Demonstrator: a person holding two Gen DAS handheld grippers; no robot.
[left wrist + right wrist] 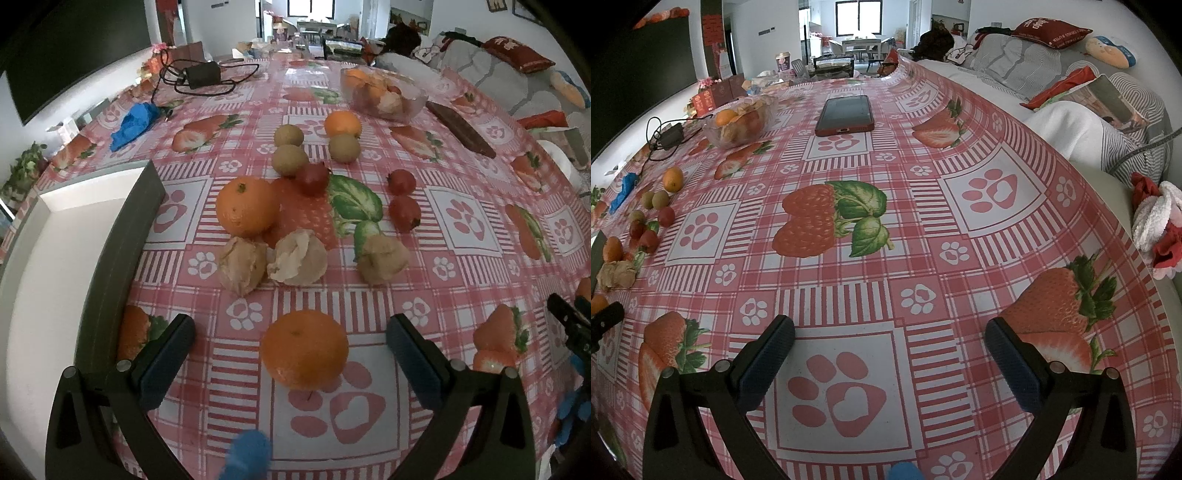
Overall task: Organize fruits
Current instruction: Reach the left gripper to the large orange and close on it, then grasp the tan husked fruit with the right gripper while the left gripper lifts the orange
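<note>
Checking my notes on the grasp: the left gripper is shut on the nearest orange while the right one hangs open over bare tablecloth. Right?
Not quite. In the left wrist view the left gripper is open, its fingers either side of the orange without touching. The right gripper is indeed open over bare tablecloth.

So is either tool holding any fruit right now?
No. The left tool is open around the nearest orange without touching it; the right tool is open over bare tablecloth.
</note>
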